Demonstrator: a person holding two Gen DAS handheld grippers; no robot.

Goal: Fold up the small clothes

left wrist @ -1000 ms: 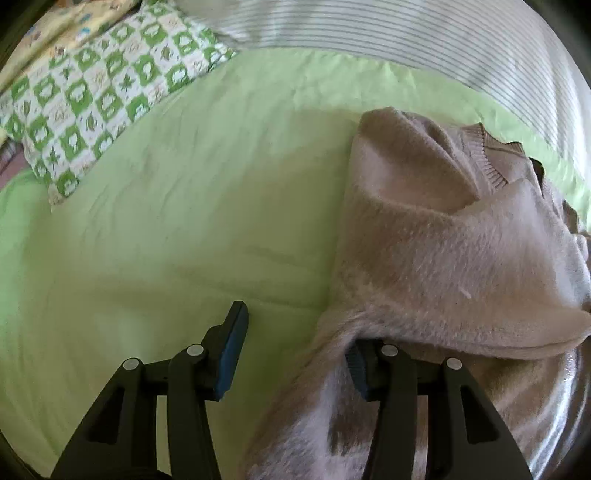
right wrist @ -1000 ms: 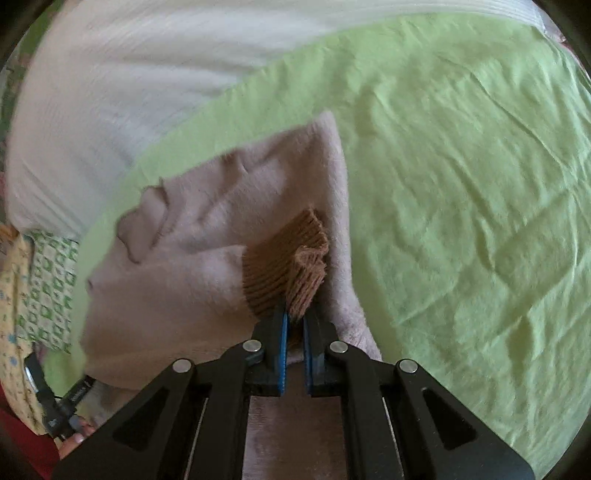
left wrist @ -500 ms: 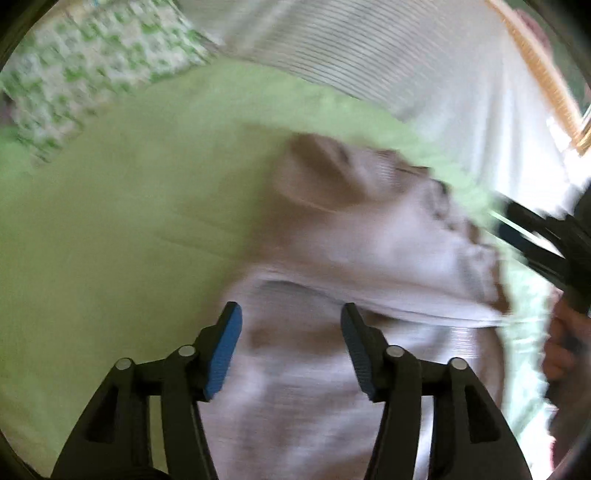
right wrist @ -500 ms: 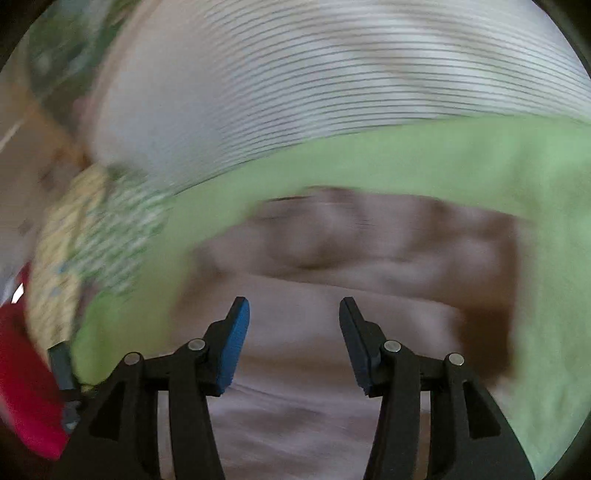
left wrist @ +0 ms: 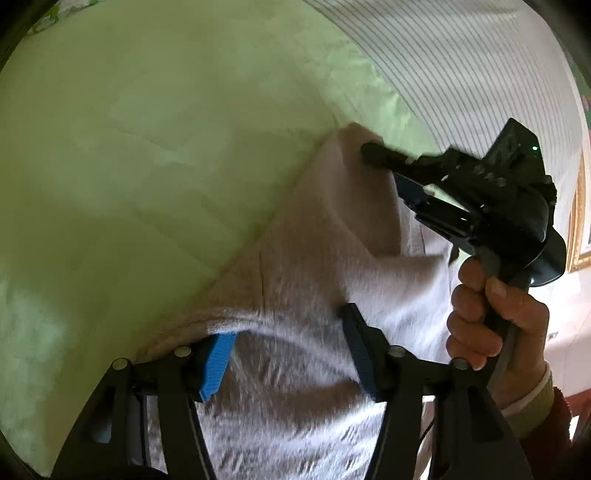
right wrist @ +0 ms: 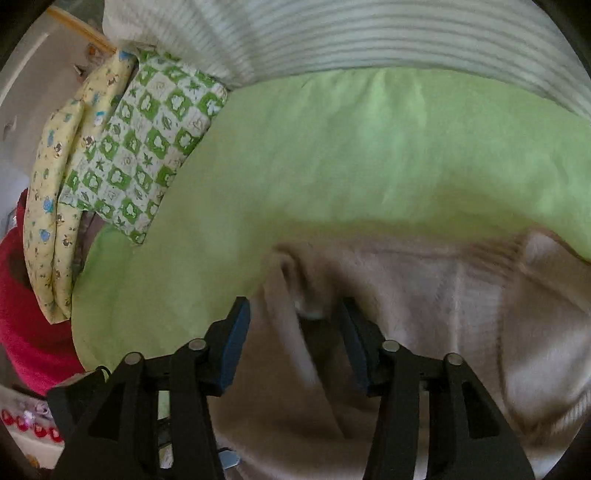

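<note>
The beige sweater (right wrist: 424,314) lies on the bed's green sheet (right wrist: 351,155), toward the near edge, its ribbed hem facing the striped cover (right wrist: 369,33) along the far edge. The left gripper (left wrist: 288,354) stands half wide with sweater cloth between its pads, not pinched. The right gripper (right wrist: 295,332) has just been closing — its jaws show parted over a fold, gripping nothing. Bare sheet stretches between the sweater and the checked pillow (right wrist: 147,140) at the far left corner — free room.
</note>
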